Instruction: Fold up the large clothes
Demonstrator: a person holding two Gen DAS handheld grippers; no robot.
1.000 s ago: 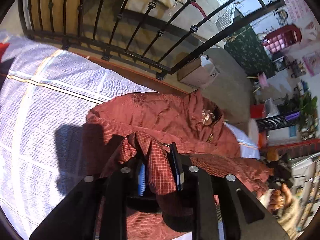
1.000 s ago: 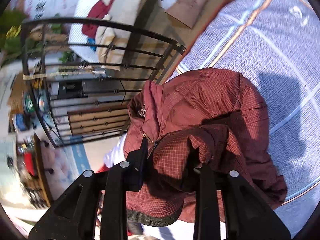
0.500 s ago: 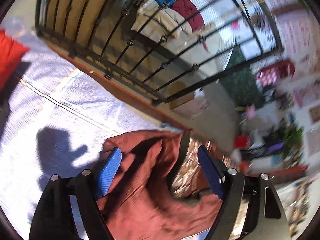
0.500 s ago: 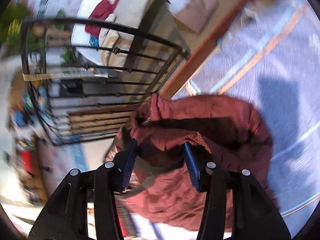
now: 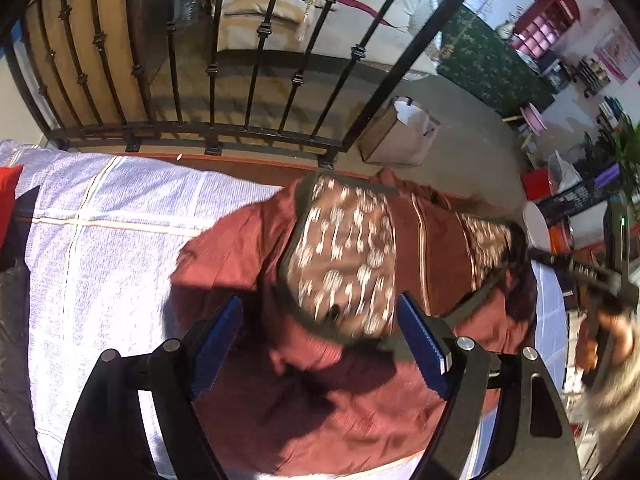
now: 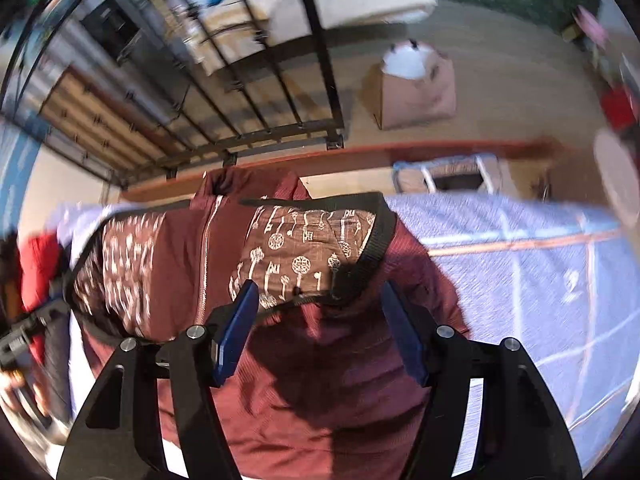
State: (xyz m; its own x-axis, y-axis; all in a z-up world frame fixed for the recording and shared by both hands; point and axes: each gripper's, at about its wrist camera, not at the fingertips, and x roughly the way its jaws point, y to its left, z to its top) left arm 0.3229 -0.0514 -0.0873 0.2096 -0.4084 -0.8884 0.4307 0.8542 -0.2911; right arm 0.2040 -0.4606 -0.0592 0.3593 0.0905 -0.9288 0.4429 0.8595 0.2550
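Going L to R. Red pillow [image 5: 9, 196] sits at the far L edge of the bed [image 5: 120, 208], well clear of the work. The bed, w/ pale lilac checked cover, serves as the folding surface: flat, wide, at a height the person can work over. Black iron rail [image 5: 248, 80] runs along its far edge; beyond it on the floor, a cardboard box [image 5: 396, 136].

Jacket [image 5: 248, 240], maroon, lies mid-bed near the rail side, opened out so the brown key-print lining [image 5: 344, 256] faces up on both front panels, zip running between them. Prob. laid open like this to flatten it before any fold; no fold is made yet, I'd say.

L claw [image 5: 320, 344]: jaws have just been opening, now spread wide. Lining edge shows between the blue pads [image 5: 218, 344] but they don't press on it, so nothing held. It hovers above the jacket, pointing steeply down.

R claw [image 6: 316, 332]: jaws have also just been opening, now spread, a bit less wide than L. Black-trimmed lining edge lies between the pads, no pinch visible, so cloth is let go. In the L view, the R claw shows at the far R, blurred, w/ the hand [image 5: 604, 336] on its grip.

Both free, so next is prob. a fresh grab at sleeves or hem.
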